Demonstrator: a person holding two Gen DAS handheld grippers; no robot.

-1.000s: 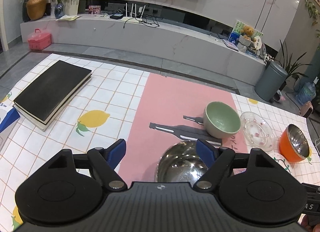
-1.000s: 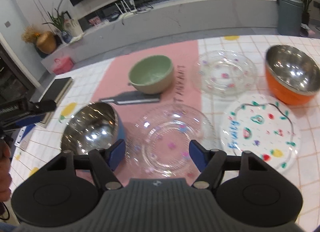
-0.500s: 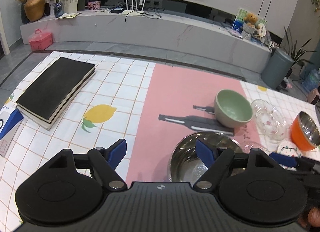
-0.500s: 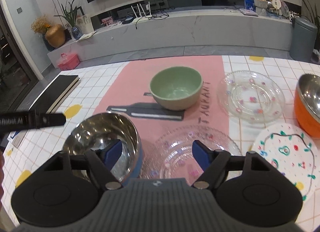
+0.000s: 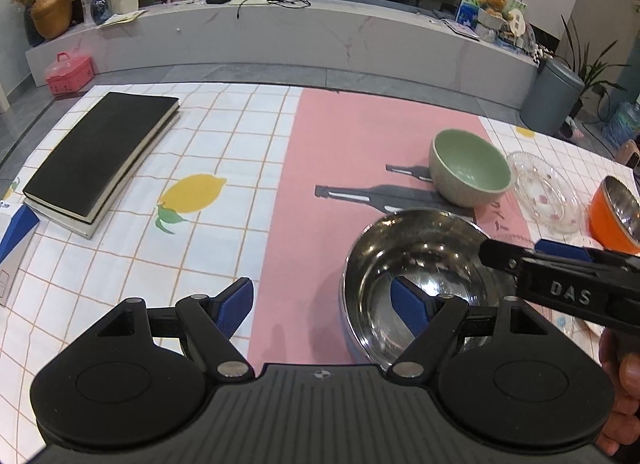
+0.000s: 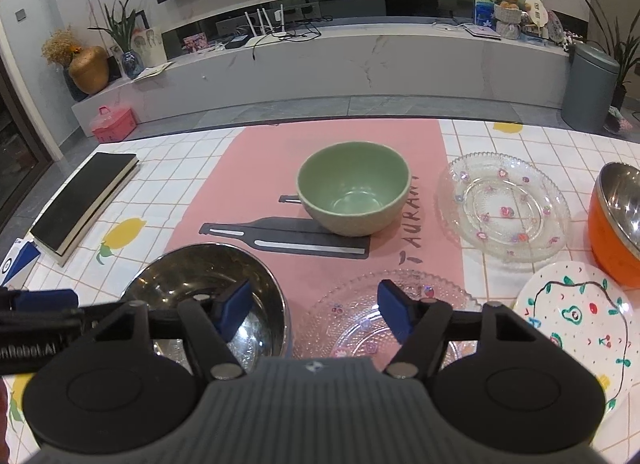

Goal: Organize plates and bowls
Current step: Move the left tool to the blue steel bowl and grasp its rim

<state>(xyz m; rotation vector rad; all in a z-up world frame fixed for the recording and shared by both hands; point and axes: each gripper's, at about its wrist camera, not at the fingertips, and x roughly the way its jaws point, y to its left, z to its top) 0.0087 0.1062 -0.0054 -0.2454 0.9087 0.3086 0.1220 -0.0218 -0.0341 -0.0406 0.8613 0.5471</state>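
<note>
My left tool (image 5: pixel 322 300) gaped wide, straddling the steel bowl's (image 5: pixel 420 264) near-left rim. My right tool (image 6: pixel 314 304) was closing, empty, over its right rim

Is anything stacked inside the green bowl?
No, the right wrist view shows the green bowl empty, its bare bottom visible.

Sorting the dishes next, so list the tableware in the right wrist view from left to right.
steel bowl → green bowl → far glass plate → painted white plate → orange bowl. The near glass plate is left out; it overlaps the green bowl's span.
</note>
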